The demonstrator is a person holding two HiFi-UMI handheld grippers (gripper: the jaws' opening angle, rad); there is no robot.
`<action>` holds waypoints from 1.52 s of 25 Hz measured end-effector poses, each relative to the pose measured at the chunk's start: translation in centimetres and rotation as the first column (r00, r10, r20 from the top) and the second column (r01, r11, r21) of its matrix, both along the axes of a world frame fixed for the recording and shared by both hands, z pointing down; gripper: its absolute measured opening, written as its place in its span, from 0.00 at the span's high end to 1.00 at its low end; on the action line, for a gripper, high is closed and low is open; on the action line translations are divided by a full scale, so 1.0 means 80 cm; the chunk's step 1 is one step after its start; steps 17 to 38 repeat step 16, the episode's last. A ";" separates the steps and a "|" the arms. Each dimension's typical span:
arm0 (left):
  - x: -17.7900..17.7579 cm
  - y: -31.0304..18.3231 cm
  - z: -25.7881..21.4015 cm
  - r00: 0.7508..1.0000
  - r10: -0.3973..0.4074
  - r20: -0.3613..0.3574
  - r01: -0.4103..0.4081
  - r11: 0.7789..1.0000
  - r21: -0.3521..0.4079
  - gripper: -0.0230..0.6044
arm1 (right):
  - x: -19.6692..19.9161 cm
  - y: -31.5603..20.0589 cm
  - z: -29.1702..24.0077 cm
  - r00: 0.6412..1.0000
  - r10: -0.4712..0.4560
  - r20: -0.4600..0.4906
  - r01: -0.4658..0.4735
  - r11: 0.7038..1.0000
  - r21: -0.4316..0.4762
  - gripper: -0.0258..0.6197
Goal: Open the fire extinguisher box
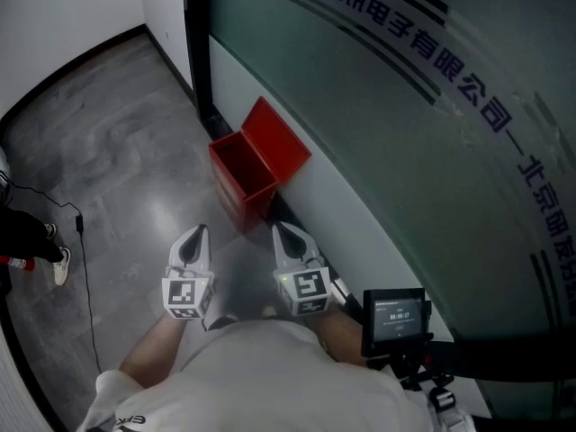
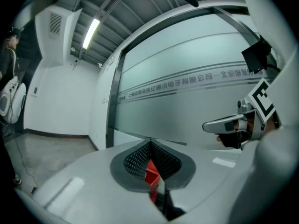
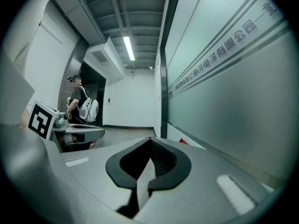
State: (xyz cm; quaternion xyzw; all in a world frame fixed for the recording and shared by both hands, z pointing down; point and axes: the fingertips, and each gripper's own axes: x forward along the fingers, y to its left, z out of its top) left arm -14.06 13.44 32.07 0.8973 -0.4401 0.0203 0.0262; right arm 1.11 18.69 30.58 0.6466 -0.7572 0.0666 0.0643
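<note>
The red fire extinguisher box (image 1: pixel 245 171) stands on the grey floor against the frosted glass wall, its lid (image 1: pixel 281 139) tipped back against the glass and its inside showing. My left gripper (image 1: pixel 199 232) and right gripper (image 1: pixel 280 231) hover side by side just short of the box, both shut and empty. In the left gripper view the jaws (image 2: pixel 150 143) are closed, with a strip of the red box (image 2: pixel 151 171) showing in the notch below the closed tips, and the right gripper (image 2: pixel 228 124) shows at the right. The right gripper view shows closed jaws (image 3: pixel 150 140) and a red corner (image 3: pixel 183 142).
The glass wall (image 1: pixel 405 106) with printed lettering runs along the right. A black door post (image 1: pixel 200 52) stands behind the box. A cable (image 1: pixel 86 268) trails over the floor at the left beside a person's shoe (image 1: pixel 59 265). A person with a backpack (image 3: pixel 82 107) stands down the corridor.
</note>
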 end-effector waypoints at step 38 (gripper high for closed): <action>-0.007 -0.005 -0.003 1.000 0.003 -0.002 -0.003 1.000 0.015 0.96 | -0.010 -0.006 -0.005 1.000 0.000 -0.013 0.000 1.000 0.021 0.94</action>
